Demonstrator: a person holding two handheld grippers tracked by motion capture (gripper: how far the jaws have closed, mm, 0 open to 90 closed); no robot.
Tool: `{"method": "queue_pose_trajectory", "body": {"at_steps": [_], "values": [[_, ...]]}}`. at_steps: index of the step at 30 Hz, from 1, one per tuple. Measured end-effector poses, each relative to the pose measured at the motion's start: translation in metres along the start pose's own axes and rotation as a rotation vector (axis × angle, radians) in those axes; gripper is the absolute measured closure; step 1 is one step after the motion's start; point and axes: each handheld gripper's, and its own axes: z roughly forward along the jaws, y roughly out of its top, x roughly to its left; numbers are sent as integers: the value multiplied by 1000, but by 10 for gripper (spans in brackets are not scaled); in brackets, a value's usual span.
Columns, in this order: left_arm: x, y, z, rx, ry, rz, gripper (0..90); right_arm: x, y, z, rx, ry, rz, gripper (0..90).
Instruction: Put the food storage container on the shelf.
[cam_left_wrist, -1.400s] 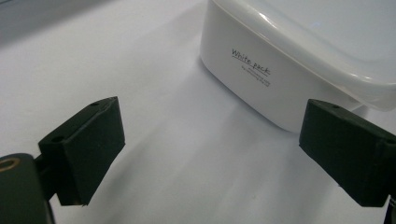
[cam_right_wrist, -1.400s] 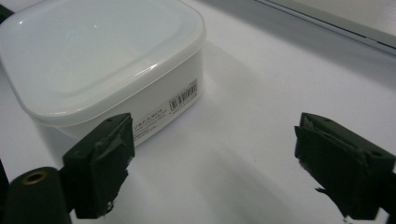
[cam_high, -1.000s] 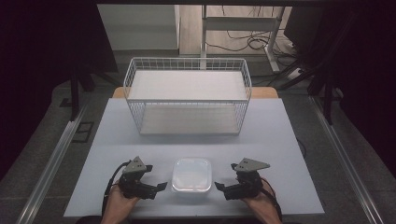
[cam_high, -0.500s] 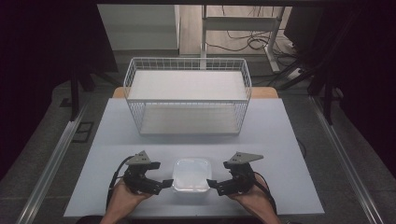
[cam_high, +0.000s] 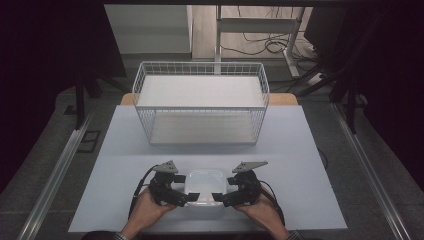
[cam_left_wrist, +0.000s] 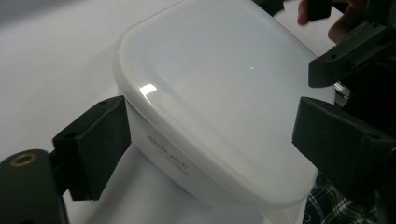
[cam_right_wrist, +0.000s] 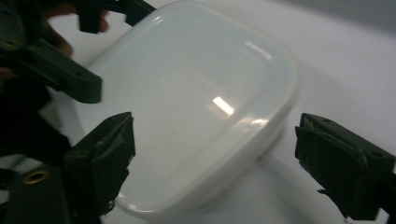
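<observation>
A white plastic container (cam_high: 205, 186) with a smooth lid rests on the table near its front edge. My left gripper (cam_high: 189, 196) is at the container's left side and my right gripper (cam_high: 219, 196) at its right, each held by a hand. In the left gripper view the container (cam_left_wrist: 210, 93) lies between the jaws of the open left gripper (cam_left_wrist: 215, 144), with the left jaw close against its side wall. In the right gripper view the right gripper (cam_right_wrist: 219, 163) is open, and its jaws straddle a corner of the container (cam_right_wrist: 187, 107).
A white wire basket (cam_high: 200, 66) stands at the back of the pale table (cam_high: 305, 160), open on top. Bare table lies between the basket and the container. Metal rails run along both sides of the table, with cables on the floor behind.
Both grippers have moved inward from the container's sides, so their jaws now reach around its near corners. The container has stayed in place.
</observation>
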Motion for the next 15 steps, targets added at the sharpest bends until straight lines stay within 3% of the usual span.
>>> {"method": "queue_pose_trajectory", "body": {"at_steps": [2, 6, 7, 8, 12, 14, 15], "values": [[0, -2, -3, 10, -9, -32, 151, 0, 0, -1, 21, 8, 23, 182], [1, -7, -15, 23, -46, -108, 326, 0, -3, -9, 27, 23, 76, 342], [-1, -8, -18, 18, -39, -109, 377, -1, -4, -13, 29, 28, 98, 415], [-4, -8, -24, 9, -26, -99, 503, -1, -5, -21, 24, 27, 135, 545], [-6, -9, -27, 1, -21, -112, 578, 1, -7, -27, 20, 32, 165, 609], [-7, -10, -30, -27, -4, -122, 622, 2, -7, -30, 9, 28, 184, 653], [-6, -9, -32, -61, 10, -130, 692, 2, -7, -33, -16, 26, 185, 718]]}}
